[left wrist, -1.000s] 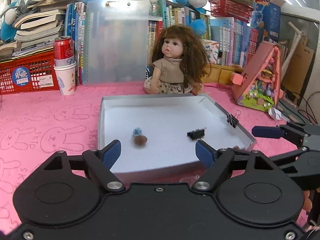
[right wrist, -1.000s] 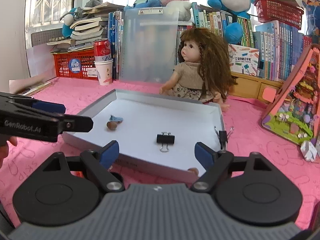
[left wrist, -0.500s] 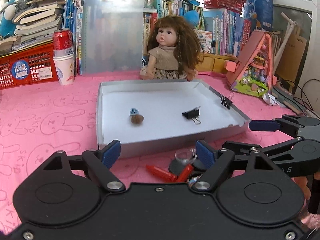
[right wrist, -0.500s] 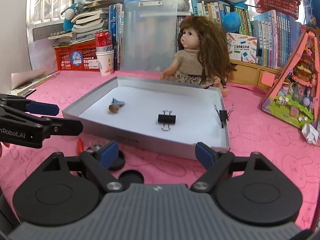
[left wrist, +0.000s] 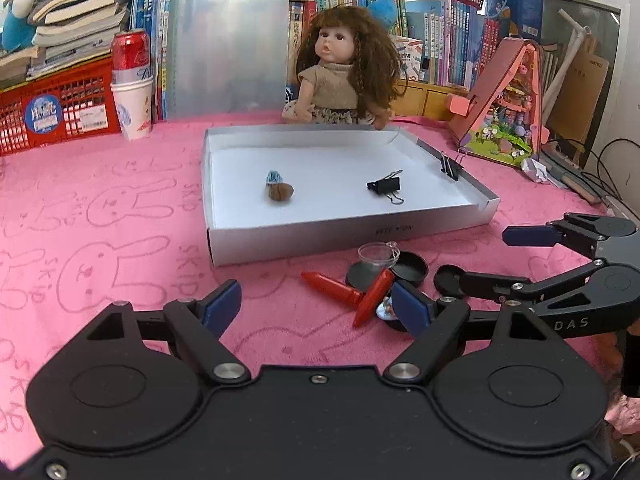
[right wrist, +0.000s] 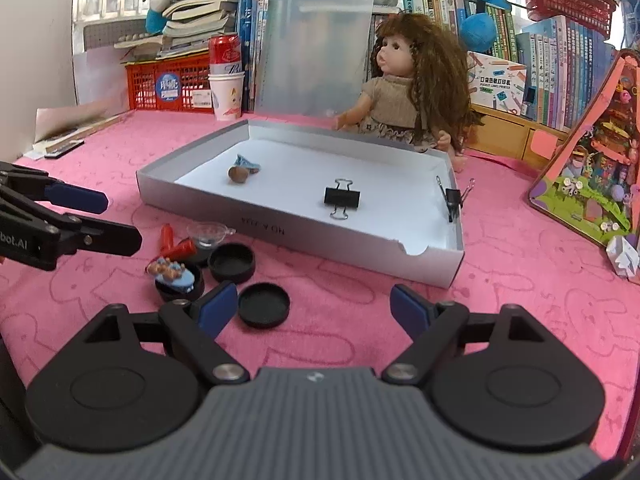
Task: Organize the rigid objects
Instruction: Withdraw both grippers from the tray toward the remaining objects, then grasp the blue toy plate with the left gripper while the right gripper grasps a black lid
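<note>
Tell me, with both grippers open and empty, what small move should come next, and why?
Probably ease the right gripper down and forward onto the loose black lid lying just ahead of its fingertips, then close. Both grippers hold nothing, the lid lies alone on the pink cloth, clear of the crayon-and-lid pile, and the white box beyond already holds a binder clip.

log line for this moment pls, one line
left gripper: open, empty | right gripper: open, empty | box: binder clip inside | red crayons, black lids: on cloth outside
</note>
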`<state>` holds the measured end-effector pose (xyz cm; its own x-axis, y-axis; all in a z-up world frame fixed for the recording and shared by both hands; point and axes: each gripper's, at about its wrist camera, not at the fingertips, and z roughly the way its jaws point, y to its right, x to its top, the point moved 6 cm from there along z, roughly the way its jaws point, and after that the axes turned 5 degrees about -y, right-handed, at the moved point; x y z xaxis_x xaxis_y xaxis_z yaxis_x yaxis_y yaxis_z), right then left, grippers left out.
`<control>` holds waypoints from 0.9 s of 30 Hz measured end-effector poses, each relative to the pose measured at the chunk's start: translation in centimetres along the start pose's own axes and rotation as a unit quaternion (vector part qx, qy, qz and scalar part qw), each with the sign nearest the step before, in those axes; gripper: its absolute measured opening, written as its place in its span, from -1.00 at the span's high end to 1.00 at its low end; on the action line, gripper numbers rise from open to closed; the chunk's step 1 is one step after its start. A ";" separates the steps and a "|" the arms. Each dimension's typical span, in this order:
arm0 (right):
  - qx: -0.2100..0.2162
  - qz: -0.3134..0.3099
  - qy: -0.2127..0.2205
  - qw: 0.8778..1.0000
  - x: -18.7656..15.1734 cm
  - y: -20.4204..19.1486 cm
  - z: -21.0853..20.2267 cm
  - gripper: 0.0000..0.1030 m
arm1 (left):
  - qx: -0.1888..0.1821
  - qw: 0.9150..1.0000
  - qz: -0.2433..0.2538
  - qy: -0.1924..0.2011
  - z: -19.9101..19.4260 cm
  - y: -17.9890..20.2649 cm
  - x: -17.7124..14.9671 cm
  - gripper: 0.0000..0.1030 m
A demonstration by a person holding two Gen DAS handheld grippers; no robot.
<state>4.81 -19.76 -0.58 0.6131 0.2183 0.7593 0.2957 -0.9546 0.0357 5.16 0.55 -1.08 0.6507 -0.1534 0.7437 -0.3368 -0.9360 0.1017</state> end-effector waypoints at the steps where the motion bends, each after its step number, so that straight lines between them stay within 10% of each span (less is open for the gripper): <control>1: 0.000 -0.003 -0.001 1.000 -0.1 -0.1 0.0 -0.75 | -0.004 1.000 -0.002 -0.001 0.0 0.0 -0.1 -0.55; 27: 0.030 -0.012 -0.006 0.999 -0.2 -2.3 1.2 0.10 | -0.041 0.999 0.013 -0.019 0.8 2.4 -0.8 -0.21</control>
<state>4.83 -17.33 -1.58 0.6138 0.2444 0.7507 0.3542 -0.9350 0.0149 4.38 -1.80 -1.92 0.6661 -0.1900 0.7213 -0.4067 -0.9031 0.1377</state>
